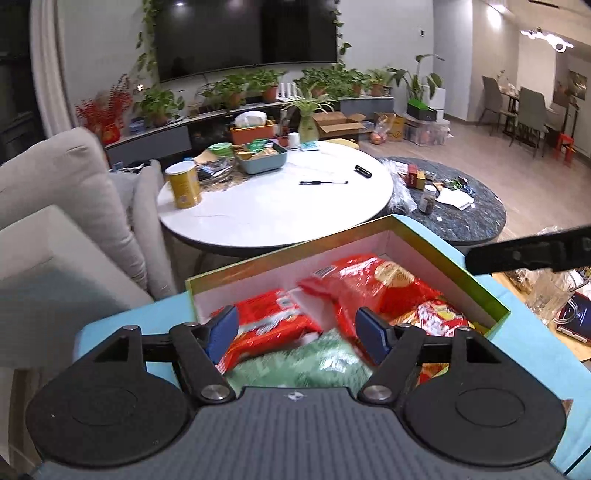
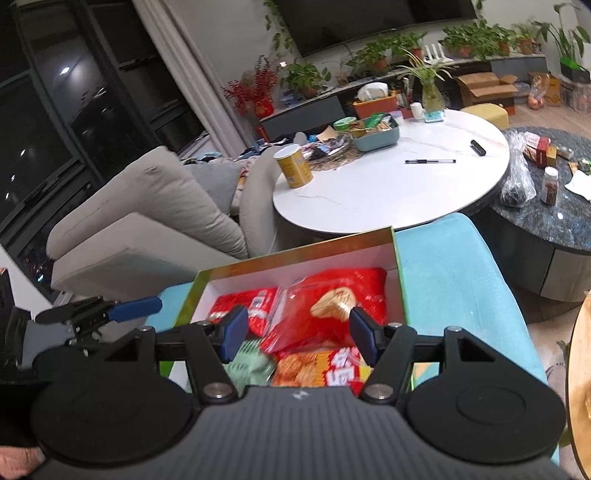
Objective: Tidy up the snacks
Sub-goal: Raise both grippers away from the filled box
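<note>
Two hand-held grippers hover over an open box point(image 1: 369, 236) of snacks resting on a turquoise seat point(image 2: 461, 280) in a living room. The left gripper point(image 1: 301, 334) has its blue pads point(image 1: 223, 332) spread apart with nothing pinched between them; below the gap lie a red snack packet point(image 1: 273, 325) and a blurred green packet point(image 1: 314, 363). The right gripper point(image 2: 295, 338) likewise stands spread, its pads clear of the packets beneath, above a large red bag point(image 2: 332, 310) and an orange-and-red packet point(image 2: 317, 369). In the right wrist view the left gripper shows at the left edge, just beside the box's near-left corner; in the left wrist view one black finger of the right gripper juts in from the right above the box's far-right wall. All the packets lie inside the white-lined box, crowded against one another.

Beyond the box stands a round white table point(image 1: 277, 218) carrying a yellow can point(image 1: 183, 184), a grey-blue tray point(image 1: 264, 158) filled with small items, a pen point(image 1: 323, 182) and a small black object point(image 1: 363, 171). A beige sofa point(image 1: 55, 206) sits to the left, a dark round table point(image 1: 461, 218) with a jar and boxes to the right. Farther back, potted plants point(image 1: 236, 92) line a low cabinet under a wall-mounted television point(image 1: 243, 33).
</note>
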Demonstrator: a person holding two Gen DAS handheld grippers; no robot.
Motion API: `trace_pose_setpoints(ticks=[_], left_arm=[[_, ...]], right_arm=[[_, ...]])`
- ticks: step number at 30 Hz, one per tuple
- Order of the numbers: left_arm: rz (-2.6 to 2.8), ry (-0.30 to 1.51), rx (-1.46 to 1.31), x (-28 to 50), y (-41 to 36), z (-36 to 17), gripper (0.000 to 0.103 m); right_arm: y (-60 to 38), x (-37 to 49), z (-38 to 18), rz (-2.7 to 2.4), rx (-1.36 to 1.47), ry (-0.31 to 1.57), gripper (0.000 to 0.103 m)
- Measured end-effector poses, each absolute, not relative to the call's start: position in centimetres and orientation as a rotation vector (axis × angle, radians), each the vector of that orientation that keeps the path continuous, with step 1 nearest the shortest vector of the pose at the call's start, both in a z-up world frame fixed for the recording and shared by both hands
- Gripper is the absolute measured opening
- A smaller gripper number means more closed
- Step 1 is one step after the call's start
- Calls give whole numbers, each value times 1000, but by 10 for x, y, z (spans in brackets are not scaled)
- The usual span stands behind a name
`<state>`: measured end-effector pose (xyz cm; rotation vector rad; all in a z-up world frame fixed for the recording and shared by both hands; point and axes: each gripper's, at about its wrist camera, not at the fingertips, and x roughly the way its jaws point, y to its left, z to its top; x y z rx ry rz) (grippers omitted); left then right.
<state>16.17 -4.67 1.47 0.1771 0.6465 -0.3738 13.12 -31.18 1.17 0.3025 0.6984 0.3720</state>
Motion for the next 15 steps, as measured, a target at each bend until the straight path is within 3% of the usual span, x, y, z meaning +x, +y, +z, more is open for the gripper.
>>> trace_pose_setpoints(ticks=[2, 15], left_arm=[[-356, 649, 174, 149, -36, 15, 75], [-217, 739, 114, 78, 58, -21, 75]], right_arm=[[-306, 122, 13, 380, 287, 702, 62], [-257, 67, 2, 496, 201, 750, 62]])
